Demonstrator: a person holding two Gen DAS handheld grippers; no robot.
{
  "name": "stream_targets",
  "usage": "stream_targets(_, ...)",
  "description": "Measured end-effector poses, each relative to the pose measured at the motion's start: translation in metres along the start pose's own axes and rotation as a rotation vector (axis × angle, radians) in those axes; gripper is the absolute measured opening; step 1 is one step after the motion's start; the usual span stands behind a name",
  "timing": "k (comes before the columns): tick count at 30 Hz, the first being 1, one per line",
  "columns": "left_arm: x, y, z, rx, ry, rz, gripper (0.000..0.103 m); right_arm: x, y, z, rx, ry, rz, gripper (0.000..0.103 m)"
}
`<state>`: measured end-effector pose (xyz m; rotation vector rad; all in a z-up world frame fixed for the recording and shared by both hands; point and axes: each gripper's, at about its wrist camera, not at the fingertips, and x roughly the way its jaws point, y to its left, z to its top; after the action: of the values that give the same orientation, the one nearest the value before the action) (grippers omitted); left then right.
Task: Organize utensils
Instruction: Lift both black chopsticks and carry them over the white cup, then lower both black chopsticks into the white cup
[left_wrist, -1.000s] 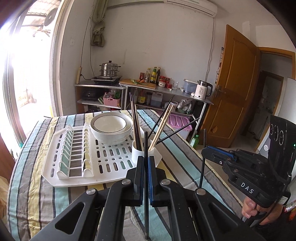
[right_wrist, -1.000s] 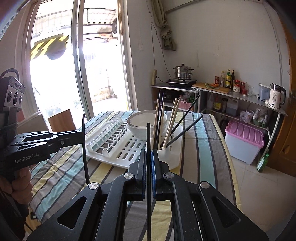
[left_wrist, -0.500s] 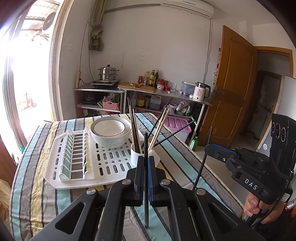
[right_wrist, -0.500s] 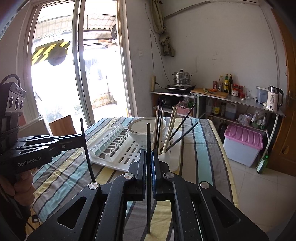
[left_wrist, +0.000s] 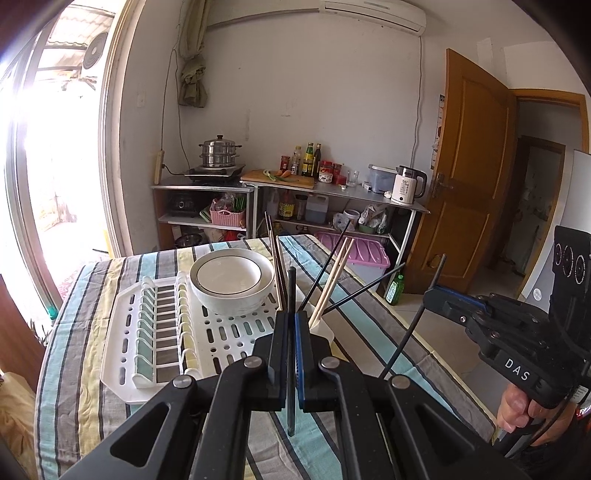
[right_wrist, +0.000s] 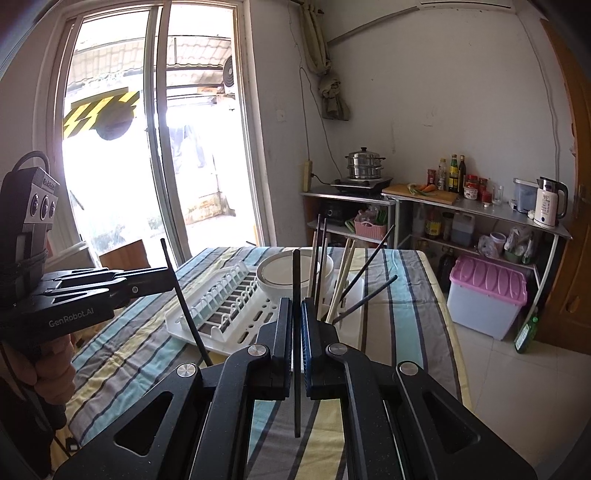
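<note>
Desk: striped cloth-covered desk (left_wrist: 92, 295) carries a white plastic dish rack (left_wrist: 229, 328).
Left hand-held gripper (left_wrist: 291, 325): clamped on a thin black chopstick (left_wrist: 291, 354), upright.
Right hand-held gripper (right_wrist: 296, 314): clamped on another black chopstick (right_wrist: 296, 332).
Holder: white cup (left_wrist: 325, 326) in the rack corner, with chopsticks.

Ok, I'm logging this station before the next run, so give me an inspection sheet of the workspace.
Surface: table with striped cloth.
Job's things: white drying rack; white bowls stacked on it; utensil cup holding several chopsticks.
Clutter: nothing seen on the table.
Grippers: left gripper shut on a black chopstick; right gripper shut on another black chopstick.
Cables: a cord on the wall above the cooktop.
Surroundings: steel shelves, steamer pot, kettle, wooden door.
</note>
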<state>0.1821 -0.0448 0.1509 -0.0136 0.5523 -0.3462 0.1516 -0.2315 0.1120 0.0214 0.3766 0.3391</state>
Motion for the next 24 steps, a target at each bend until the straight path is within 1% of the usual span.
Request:
stream_targets(14,0.026,0.014,0.062,0.007,-0.008,-0.010,0.003,0.022,0.003,0.046,-0.025,-0.052,0.003,0.004)
stream_targets(24,0.052,0.018,0.102,-0.001,-0.028,-0.028,0.003,0.044,-0.007,0.068,-0.013,-0.073,-0.011,0.004)
